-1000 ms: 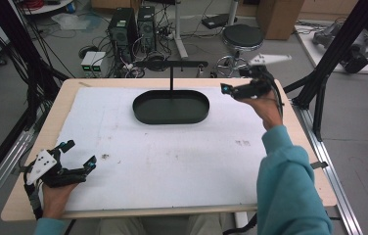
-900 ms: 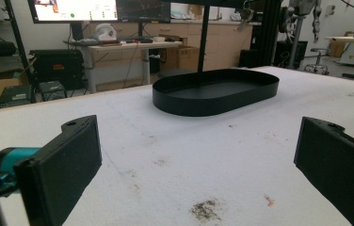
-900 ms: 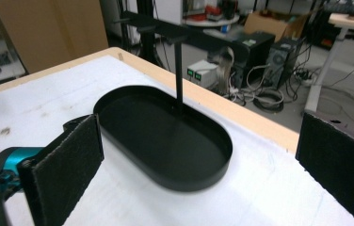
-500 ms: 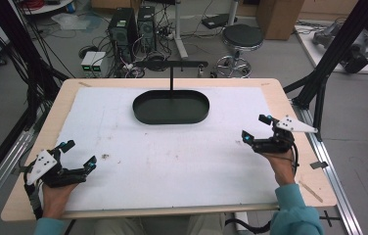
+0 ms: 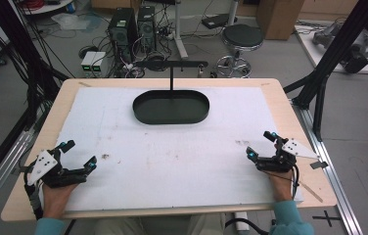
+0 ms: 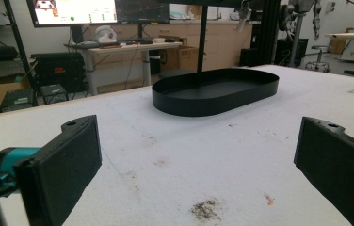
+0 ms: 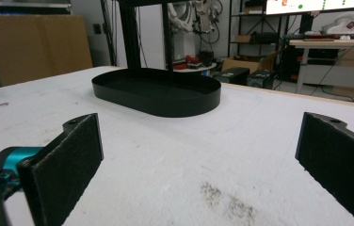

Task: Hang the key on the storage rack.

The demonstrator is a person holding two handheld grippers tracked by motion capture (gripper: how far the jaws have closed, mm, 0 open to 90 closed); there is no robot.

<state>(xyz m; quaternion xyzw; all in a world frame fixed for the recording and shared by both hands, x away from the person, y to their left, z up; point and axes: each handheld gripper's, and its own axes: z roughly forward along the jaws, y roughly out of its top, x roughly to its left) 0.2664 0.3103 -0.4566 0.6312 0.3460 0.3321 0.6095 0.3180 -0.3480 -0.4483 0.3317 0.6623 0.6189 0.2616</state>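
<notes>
Black and oval, the shallow tray [image 5: 171, 107] sits at the far middle of the white foam mat [image 5: 172, 161] that covers the wooden table [image 5: 280, 98], and nothing lies inside it. A thin black post [image 5: 172, 78] with a crossbar stands just behind the tray's far rim.

Your left gripper [image 5: 77, 156] rests on the mat well short of the tray, toward the near left corner, with your left hand [image 5: 57, 196] wrapped around its body. Its jaws stand wide apart and hold nothing; in the left gripper view [image 6: 196, 174] the tray [image 6: 215, 92] lies ahead of them across bare, smudged foam [image 6: 175, 155], with a dark stain [image 6: 205, 209] between the jaws.

Your right gripper [image 5: 261, 145] sits well short of the tray too, toward the near right corner, with your right hand [image 5: 282, 183] behind it. Its jaws are likewise spread wide and empty. In the right gripper view [image 7: 198, 169] the tray [image 7: 156, 92] is ahead and a little left of centre, and a grey smear [image 7: 224, 200] marks the mat between the jaws.

Both grippers are far from each other, one on each side of the tray's line.
</notes>
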